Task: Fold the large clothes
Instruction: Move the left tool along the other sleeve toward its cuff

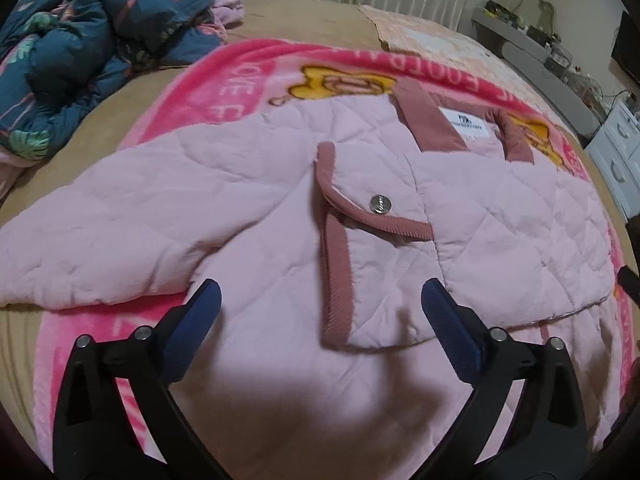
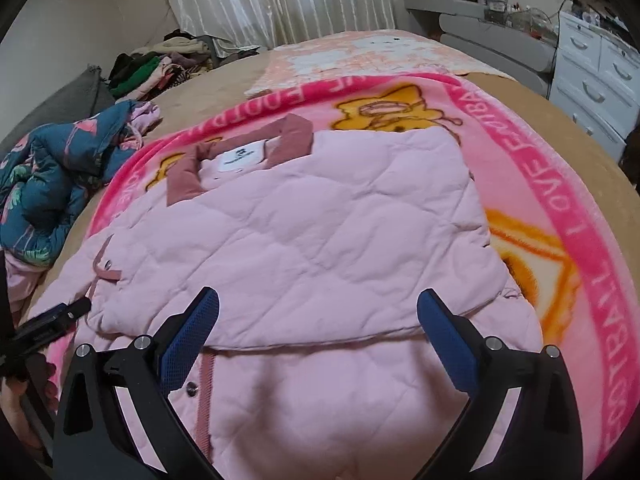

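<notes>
We hold both the left gripper [image 1: 320,300] and right gripper [image 2: 318,308] spread, empty, above the soft quilted jacket [image 1: 260,184] (bulky, springy); its hem looks best to pinch.

The pale pink quilted jacket [image 1: 256,184] lies flat on the pink cartoon blanket [image 1: 240,76], collar toward the curtain side. Its dusty-rose corduroy collar [image 1: 432,120] is open, showing a white label. One sleeve is folded across the body.
</notes>
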Available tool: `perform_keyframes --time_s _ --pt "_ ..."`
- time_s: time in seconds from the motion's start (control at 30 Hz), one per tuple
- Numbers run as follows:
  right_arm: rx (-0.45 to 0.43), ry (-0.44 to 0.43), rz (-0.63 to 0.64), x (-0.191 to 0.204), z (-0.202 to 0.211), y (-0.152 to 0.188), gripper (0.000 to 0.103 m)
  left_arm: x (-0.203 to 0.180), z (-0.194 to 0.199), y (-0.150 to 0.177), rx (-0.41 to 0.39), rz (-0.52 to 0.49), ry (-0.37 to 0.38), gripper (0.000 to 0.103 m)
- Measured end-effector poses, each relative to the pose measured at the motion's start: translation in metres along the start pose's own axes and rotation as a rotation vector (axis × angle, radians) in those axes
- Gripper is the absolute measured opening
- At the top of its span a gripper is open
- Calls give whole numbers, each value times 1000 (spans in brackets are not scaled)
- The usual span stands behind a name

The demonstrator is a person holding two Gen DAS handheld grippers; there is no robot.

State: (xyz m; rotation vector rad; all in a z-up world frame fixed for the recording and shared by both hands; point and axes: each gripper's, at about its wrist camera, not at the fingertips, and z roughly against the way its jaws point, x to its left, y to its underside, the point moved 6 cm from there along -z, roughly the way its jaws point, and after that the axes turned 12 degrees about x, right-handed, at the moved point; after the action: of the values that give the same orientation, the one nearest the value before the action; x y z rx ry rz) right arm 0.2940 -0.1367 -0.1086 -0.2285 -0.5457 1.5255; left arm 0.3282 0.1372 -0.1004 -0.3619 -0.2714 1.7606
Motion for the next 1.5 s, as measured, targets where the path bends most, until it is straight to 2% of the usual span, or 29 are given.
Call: perform_keyframes --time_s 0.17,0.47,0.57,0.93,1.2,1.5 --pt "-14 -31 7 19 11 5 99 21 23 6 -15 62 -2 94" --pt "-46 -72 97 78 34 6 99 75 52 25 -56 168 -19 94" --pt "-69 -88 112 97 41 5 99 89 53 34 -51 190 -2 94" --pt "-88 -122 224 168 52 9 99 142 63 53 -81 270 -36 94" --pt "-81 -142 314 218 48 20 99 173 74 56 -116 317 -69 94" --pt "-64 -155 408 265 39 31 99 210 73 60 -126 410 -72 94"
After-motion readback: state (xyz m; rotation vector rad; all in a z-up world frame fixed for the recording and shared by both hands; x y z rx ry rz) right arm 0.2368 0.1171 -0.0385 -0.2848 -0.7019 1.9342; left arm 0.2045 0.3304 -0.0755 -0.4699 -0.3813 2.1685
